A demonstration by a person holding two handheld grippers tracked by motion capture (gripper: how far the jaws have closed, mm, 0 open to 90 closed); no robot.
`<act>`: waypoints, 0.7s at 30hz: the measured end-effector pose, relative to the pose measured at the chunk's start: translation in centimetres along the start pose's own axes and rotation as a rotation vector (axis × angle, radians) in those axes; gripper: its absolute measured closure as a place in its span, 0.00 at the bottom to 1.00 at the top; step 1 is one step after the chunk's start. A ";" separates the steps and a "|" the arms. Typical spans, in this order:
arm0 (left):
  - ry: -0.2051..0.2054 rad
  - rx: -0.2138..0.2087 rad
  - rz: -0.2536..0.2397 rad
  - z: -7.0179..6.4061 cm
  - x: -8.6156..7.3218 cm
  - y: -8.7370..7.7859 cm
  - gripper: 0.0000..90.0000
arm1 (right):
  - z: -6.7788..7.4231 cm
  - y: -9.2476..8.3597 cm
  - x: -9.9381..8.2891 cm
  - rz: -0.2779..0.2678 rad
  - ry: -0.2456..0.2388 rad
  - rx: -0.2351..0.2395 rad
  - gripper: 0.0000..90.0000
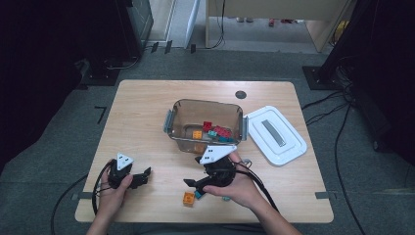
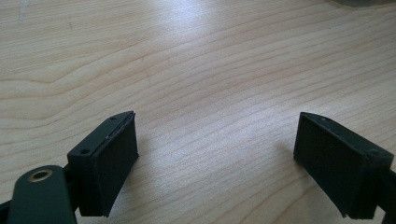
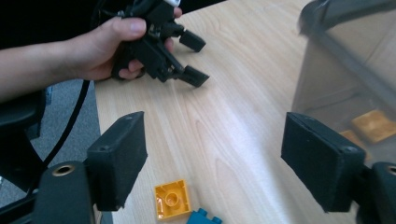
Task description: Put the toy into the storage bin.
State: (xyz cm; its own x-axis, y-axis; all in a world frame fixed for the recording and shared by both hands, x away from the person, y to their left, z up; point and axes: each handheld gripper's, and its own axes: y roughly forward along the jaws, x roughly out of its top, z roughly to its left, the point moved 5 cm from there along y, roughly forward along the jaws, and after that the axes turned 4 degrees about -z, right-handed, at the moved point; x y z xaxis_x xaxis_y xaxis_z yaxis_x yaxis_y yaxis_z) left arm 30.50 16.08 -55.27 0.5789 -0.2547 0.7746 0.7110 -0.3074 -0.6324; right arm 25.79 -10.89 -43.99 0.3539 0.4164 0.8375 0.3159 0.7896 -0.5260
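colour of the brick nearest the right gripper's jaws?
Orange-yellow brick, one stud on top; clearest in the right gripper view, beside a teal brick.

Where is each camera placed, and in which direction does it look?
High view: above the person's side, looking forward and down on the table, both hands, left gripper and right gripper.
Left gripper view: on that gripper, along its open fingers at bare wood.
Right gripper view: along its open fingers at the orange brick and blue brick.
Shared: high and right gripper views both show these bricks, the left gripper and the bin.

Black two-jaw tool point(image 1: 195, 184) in each hand, grey three-cornered plates, trailing black cables
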 end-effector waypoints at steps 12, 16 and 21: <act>0.000 0.000 0.000 0.0 0.0 0.0 0.15 | 1.0 2.6 -3.4 0.068 -0.023 0.041 0.42; 0.000 0.000 0.000 0.0 0.0 0.0 0.15 | 1.2 3.4 -4.5 0.098 -0.046 0.037 0.47; 0.000 0.000 0.000 0.0 0.0 0.0 0.15 | 1.5 4.4 -5.7 0.140 -0.056 0.052 0.48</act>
State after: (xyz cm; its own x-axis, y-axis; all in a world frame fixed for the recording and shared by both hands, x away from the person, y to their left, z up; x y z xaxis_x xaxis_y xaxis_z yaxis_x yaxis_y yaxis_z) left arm 30.50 16.08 -55.27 0.5788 -0.2545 0.7747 0.7111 -0.3075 -0.6323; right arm 23.82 -9.08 -50.82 0.3413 0.5477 0.7639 0.2202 0.7435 -0.6315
